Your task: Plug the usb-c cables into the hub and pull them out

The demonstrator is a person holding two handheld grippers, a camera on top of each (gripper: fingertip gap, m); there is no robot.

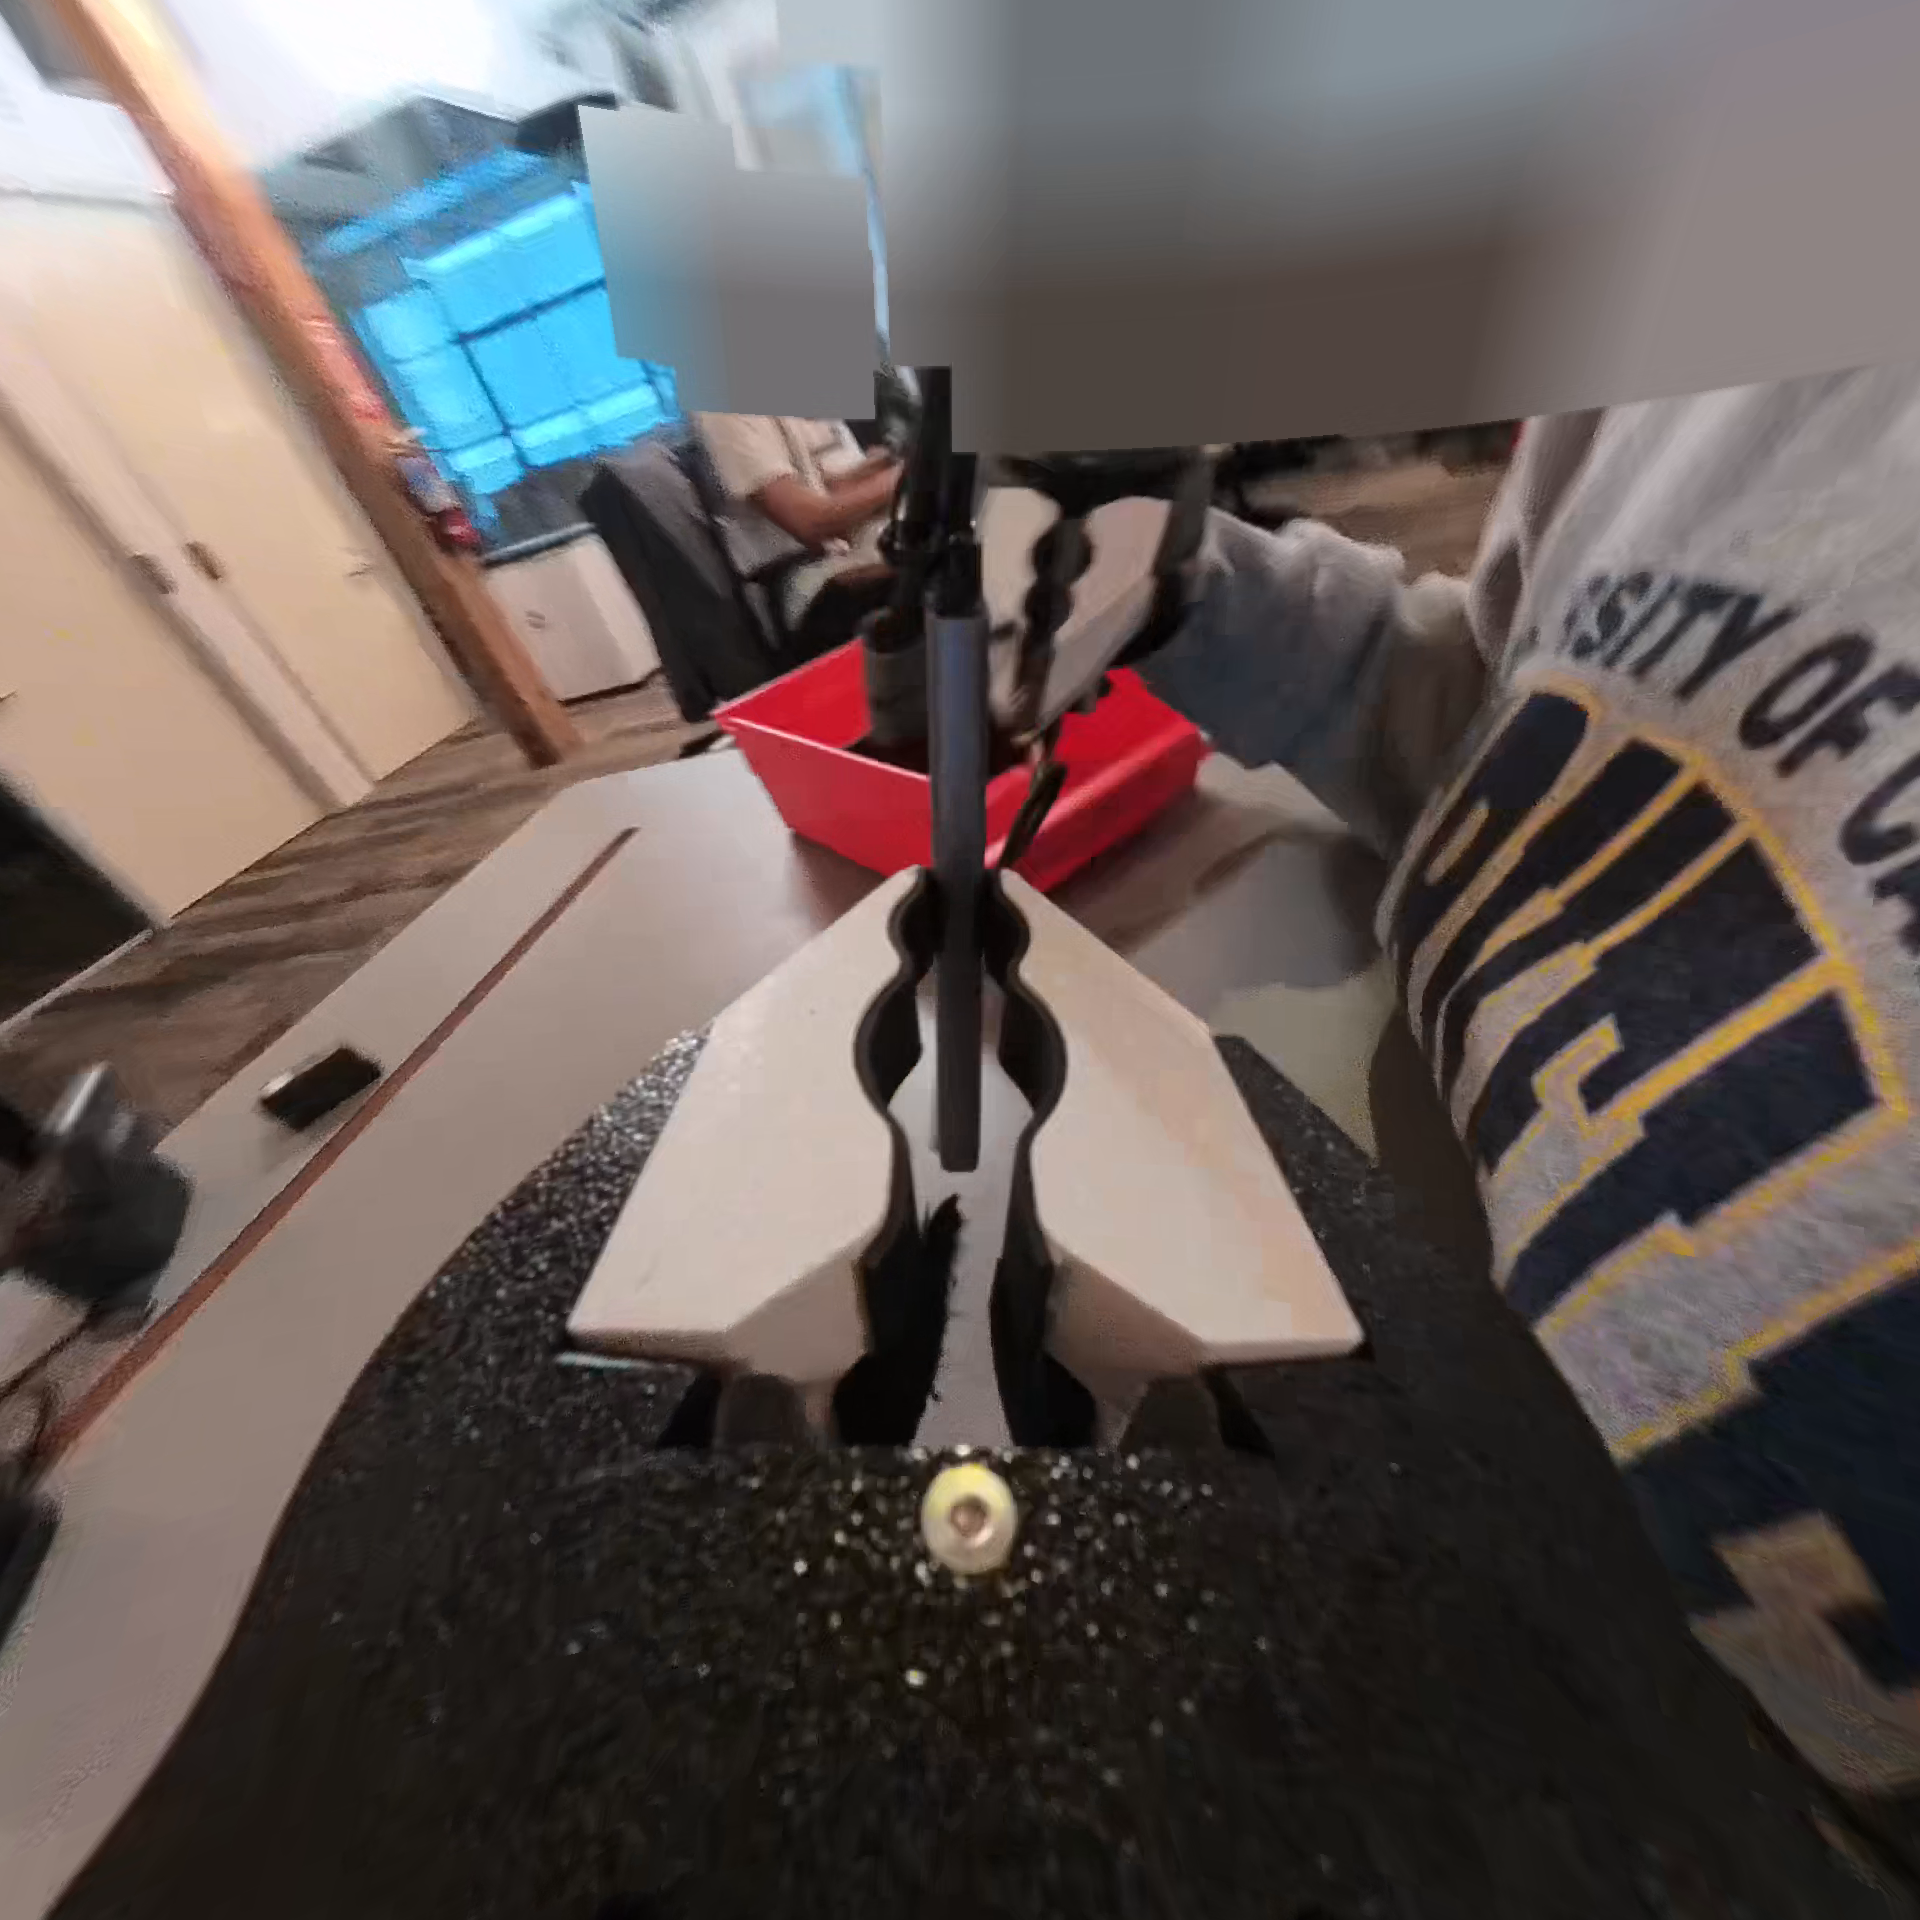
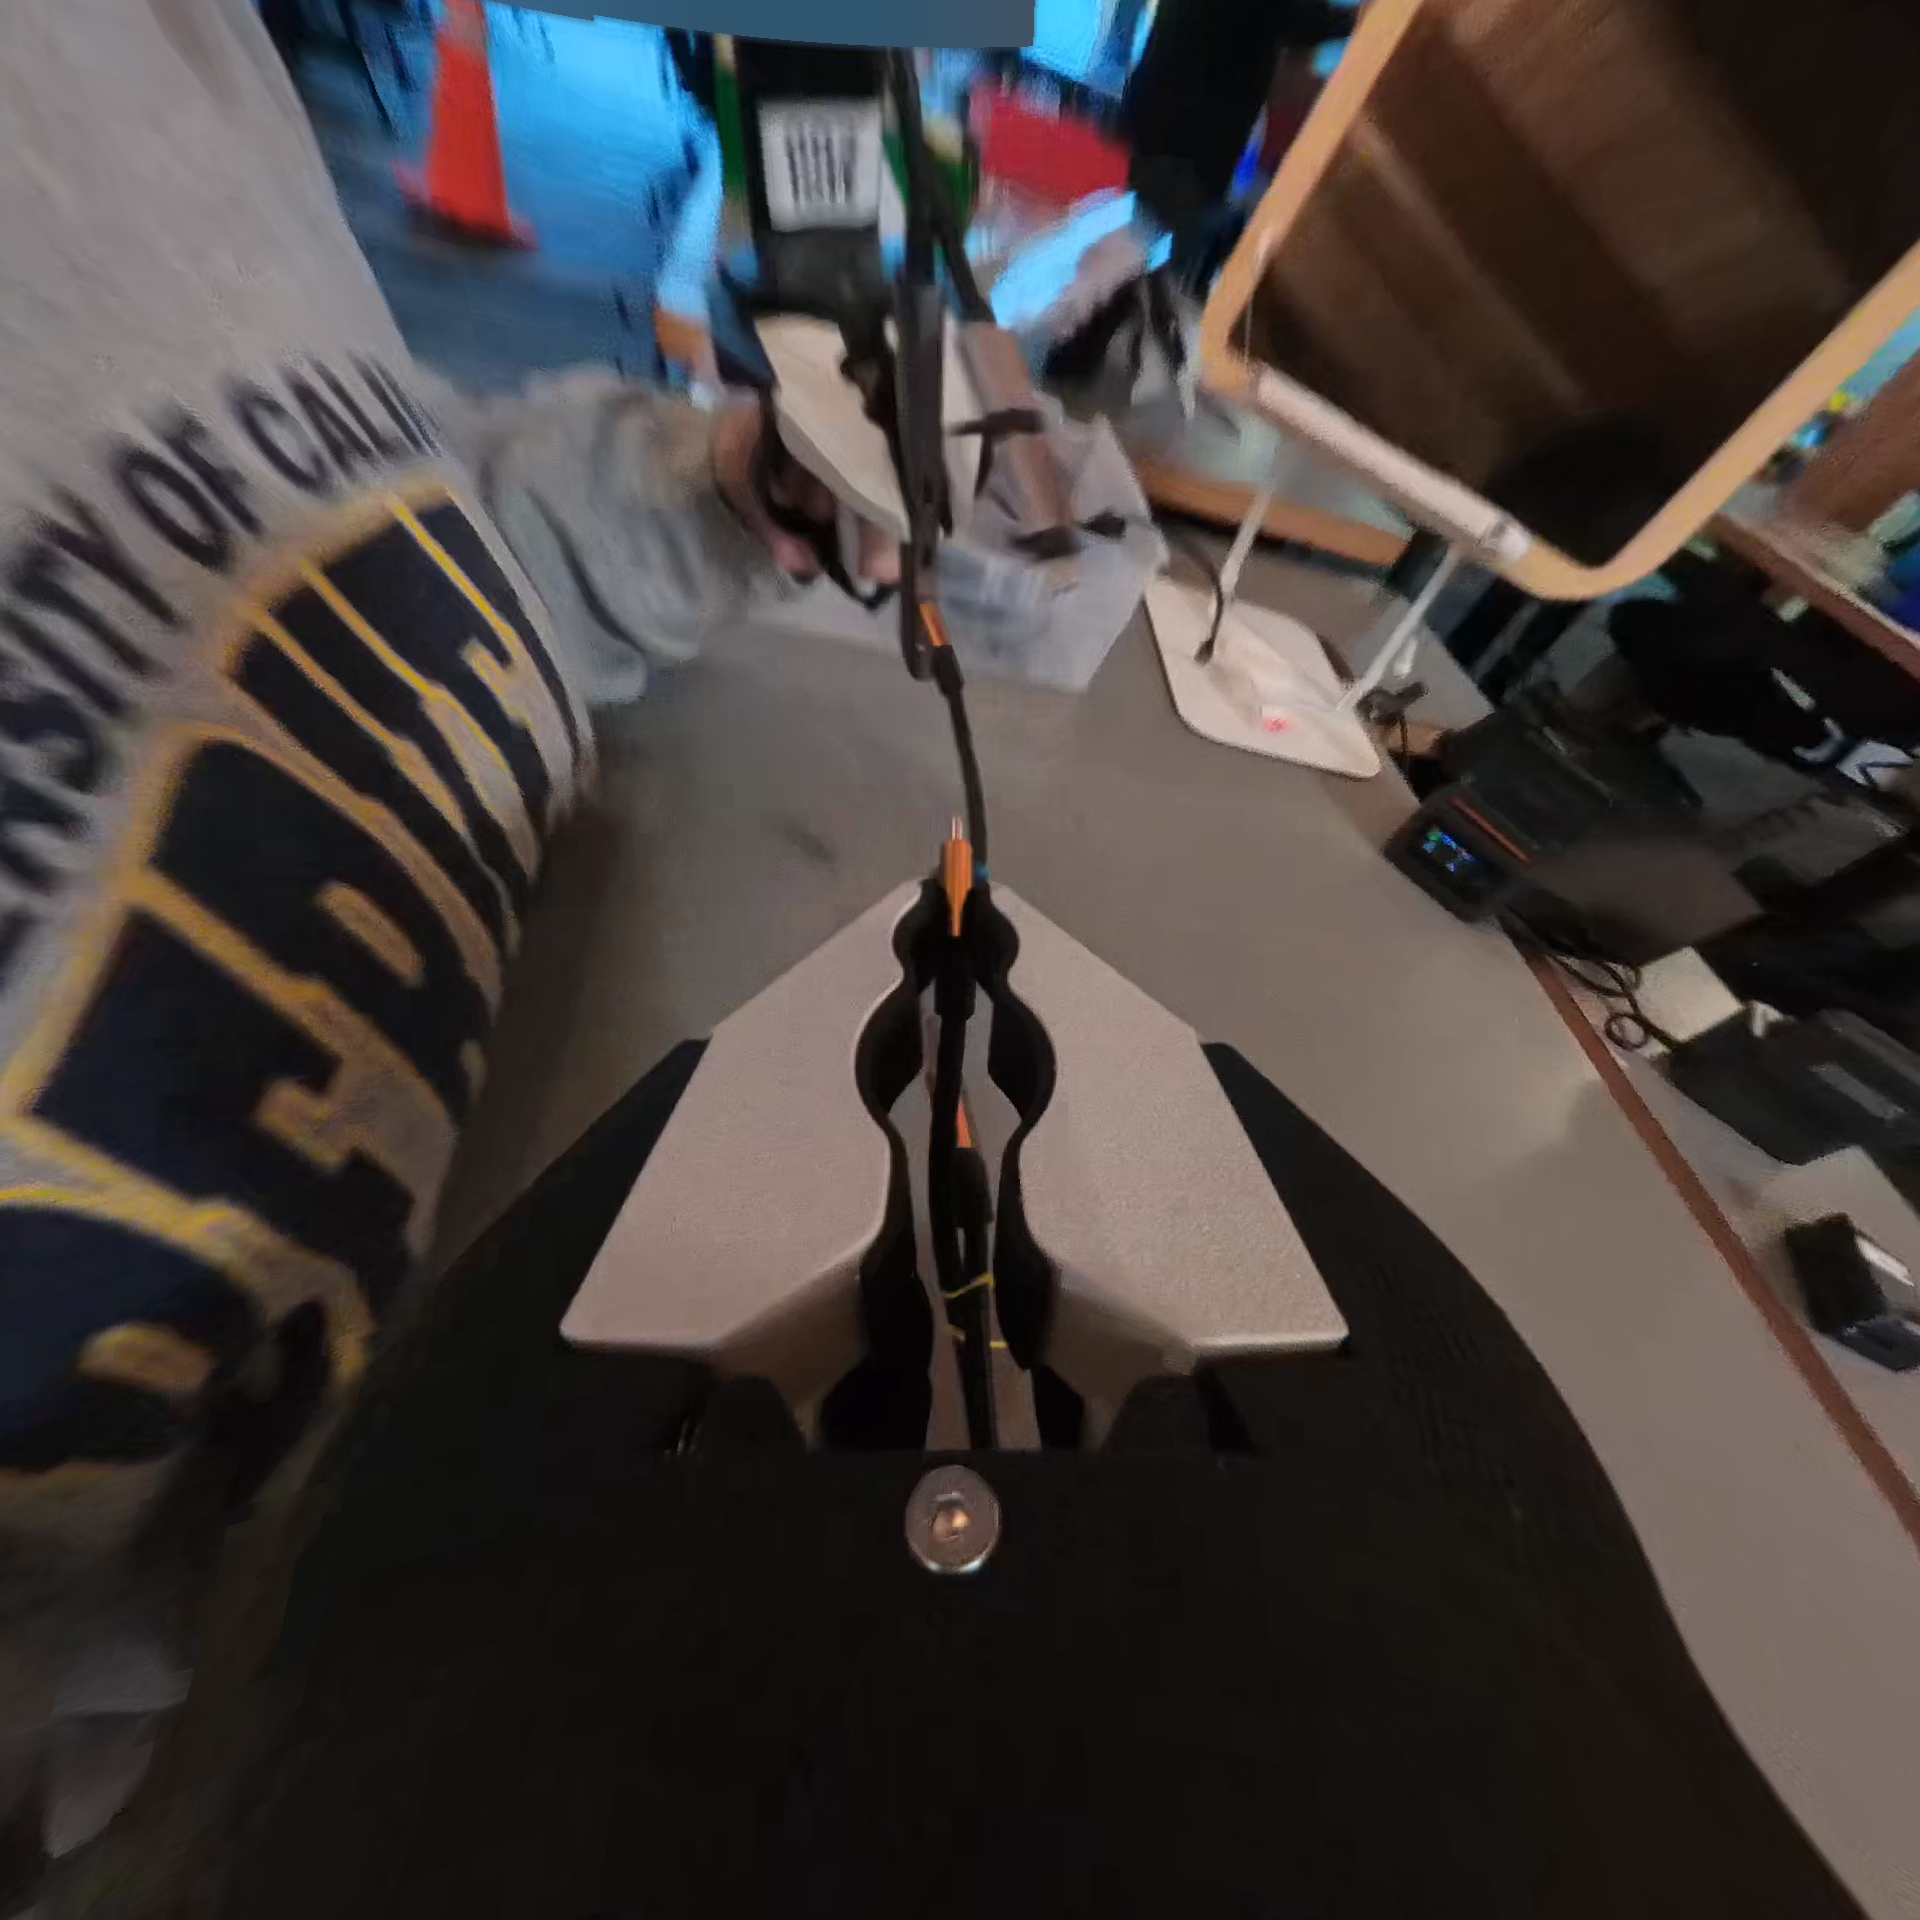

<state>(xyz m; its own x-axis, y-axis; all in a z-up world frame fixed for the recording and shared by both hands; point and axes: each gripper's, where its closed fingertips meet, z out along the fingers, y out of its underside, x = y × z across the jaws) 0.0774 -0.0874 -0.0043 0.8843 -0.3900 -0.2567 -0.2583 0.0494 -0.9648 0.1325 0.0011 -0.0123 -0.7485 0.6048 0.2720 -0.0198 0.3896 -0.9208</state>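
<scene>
My left gripper (image 1: 961,888) is shut on the slim dark grey hub (image 1: 954,790), seen edge-on and sticking out forward past the fingertips. My right gripper (image 2: 958,899) is shut on a black USB-C cable with an orange plug (image 2: 956,868); its metal tip pokes out in free air. In the right wrist view the hub (image 2: 920,343) stands upright in the left gripper (image 2: 842,436) farther off, apart from my plug. Another orange plug (image 2: 928,629) sits at the hub's lower end, and a black cable (image 2: 971,774) curves from it toward my right fingertips. The right gripper (image 1: 1070,592) shows beyond the hub.
A red bin (image 1: 883,805) stands on the grey table (image 1: 468,987) behind the hub. A person's grey sweatshirt (image 1: 1662,987) fills one side of both views. A small black box (image 1: 317,1086), a white stand base (image 2: 1268,675) and black devices (image 2: 1475,842) also lie on the table. My hands' fingertips stand some 11 centimetres from each other.
</scene>
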